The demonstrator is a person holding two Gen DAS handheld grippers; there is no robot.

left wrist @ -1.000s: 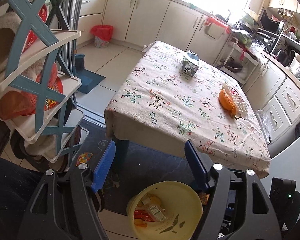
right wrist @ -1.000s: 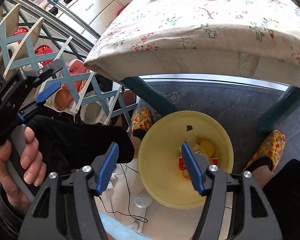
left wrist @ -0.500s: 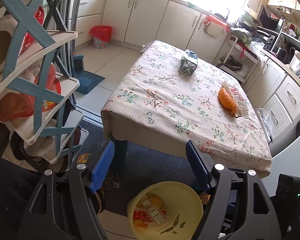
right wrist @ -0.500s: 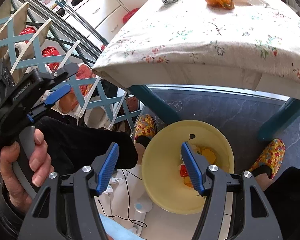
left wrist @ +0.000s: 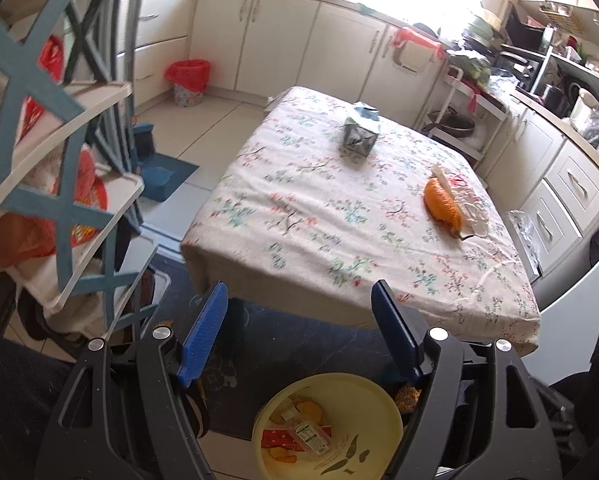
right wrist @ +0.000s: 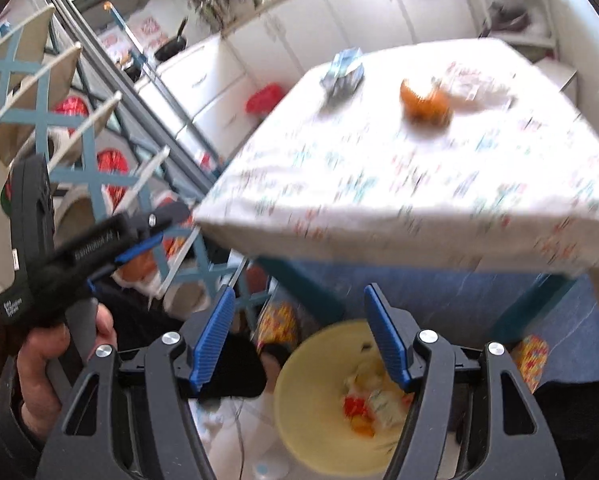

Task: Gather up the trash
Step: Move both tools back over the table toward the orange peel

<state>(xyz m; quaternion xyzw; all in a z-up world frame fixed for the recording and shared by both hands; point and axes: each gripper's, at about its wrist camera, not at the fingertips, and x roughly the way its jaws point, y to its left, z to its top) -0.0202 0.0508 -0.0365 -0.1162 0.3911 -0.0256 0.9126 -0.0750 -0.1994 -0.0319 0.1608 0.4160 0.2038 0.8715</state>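
A crumpled carton [left wrist: 359,132] and an orange net bag with clear plastic wrap [left wrist: 445,202] lie on the floral tablecloth [left wrist: 319,216]; both show blurred in the right wrist view, carton [right wrist: 343,74] and orange bag [right wrist: 423,100]. A yellow bin [left wrist: 339,384] holding several bits of trash stands on the floor below both grippers [right wrist: 311,396]. My left gripper [left wrist: 299,316] is open and empty, in front of the table's near edge. My right gripper [right wrist: 299,328] is open and empty above the bin. The left gripper also appears held in a hand [right wrist: 99,236].
A blue-and-white shelf rack [left wrist: 59,184] stands at the left. A red-lined waste basket [left wrist: 187,84] sits by the white cabinets [left wrist: 283,36]. Drawers and a cluttered counter [left wrist: 559,152] run along the right. The person's feet in patterned slippers [right wrist: 531,360] flank the bin.
Both grippers have risen and tilted up toward the table top. The right wrist view is now motion-blurred. The jaws stayed open.
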